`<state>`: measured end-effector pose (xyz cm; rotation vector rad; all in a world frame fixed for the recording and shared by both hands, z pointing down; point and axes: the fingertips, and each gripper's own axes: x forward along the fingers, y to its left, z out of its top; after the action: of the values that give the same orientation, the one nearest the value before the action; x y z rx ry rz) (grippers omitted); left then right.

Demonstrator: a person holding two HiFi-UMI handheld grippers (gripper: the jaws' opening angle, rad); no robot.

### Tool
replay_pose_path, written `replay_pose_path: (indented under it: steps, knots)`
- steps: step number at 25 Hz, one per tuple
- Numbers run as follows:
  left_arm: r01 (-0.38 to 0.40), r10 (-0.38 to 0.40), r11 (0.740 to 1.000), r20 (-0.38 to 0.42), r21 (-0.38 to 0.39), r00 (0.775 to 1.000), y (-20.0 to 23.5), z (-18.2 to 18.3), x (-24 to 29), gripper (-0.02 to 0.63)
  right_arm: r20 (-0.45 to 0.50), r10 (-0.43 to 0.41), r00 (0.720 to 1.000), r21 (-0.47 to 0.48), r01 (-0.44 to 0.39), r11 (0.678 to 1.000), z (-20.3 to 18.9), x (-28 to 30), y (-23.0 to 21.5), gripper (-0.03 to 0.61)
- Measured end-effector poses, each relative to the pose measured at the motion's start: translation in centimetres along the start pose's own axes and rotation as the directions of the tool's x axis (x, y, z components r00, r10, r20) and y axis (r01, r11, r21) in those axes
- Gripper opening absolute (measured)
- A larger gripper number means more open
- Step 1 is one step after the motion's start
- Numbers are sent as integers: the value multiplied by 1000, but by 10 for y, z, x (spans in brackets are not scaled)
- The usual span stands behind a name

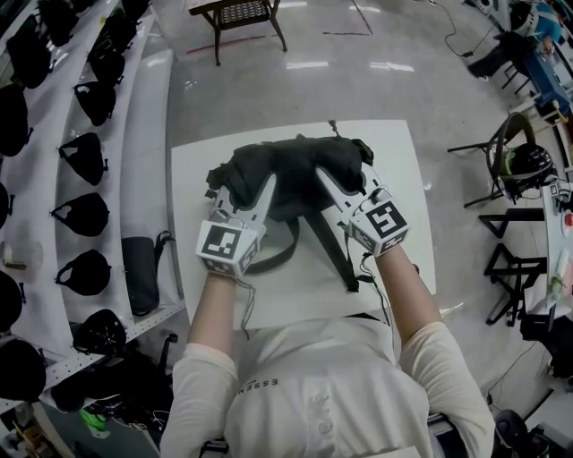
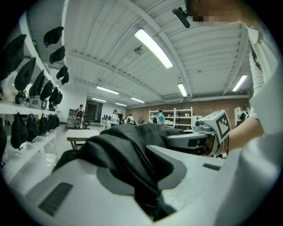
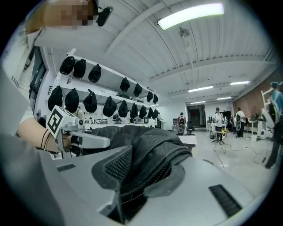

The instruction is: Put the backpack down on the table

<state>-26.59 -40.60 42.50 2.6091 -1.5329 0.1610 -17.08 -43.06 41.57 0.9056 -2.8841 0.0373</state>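
A black backpack [image 1: 291, 174] sits bunched on the far half of the white table [image 1: 394, 152], with its straps [image 1: 331, 250] trailing toward me. My left gripper [image 1: 240, 192] grips its left side, and the left gripper view shows a fold of black fabric [image 2: 128, 154] pinched between the jaws. On the backpack's right side my right gripper [image 1: 345, 179] is shut on it, with mesh-padded fabric [image 3: 146, 163] clamped between the jaws in the right gripper view. Each gripper also sees the other across the bag: the right gripper [image 2: 194, 139] and the left gripper [image 3: 88, 140].
White shelves with several black bags [image 1: 85, 215] run along the left, close to the table. A wooden bench [image 1: 242, 13] stands beyond the table. Black stands and a helmet [image 1: 524, 165] are at the right. People [image 3: 219, 119] walk far off in the room.
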Motion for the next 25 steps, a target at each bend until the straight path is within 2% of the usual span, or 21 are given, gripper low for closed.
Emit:
replay_pose_path:
  steps: [2,8,14,21,25]
  knots:
    - [13,-13,999,-18,-38,1000,-5,-8,-5,77,-11,4,1000,32,-3,999,-7,-5,4,107]
    - [49,-53,996,-49,-78,997,-22,-23,-16,77,-35,-13,999,135,18,991,-27,-23,12,117]
    - [68,-75,987,-44,-143,996,-29,-38,-35,77,-41,-32,999,184,39,982,-39,-33,29,130]
    - [63,-72,986,-49,-157,996,-51,-45,-51,78,-34,-57,998,229,63,971,-49,-57,41,147]
    - [42,-54,982,-58,-182,997,-65,-55,-64,78,-39,-43,998,247,52,968,-57,-73,52,149]
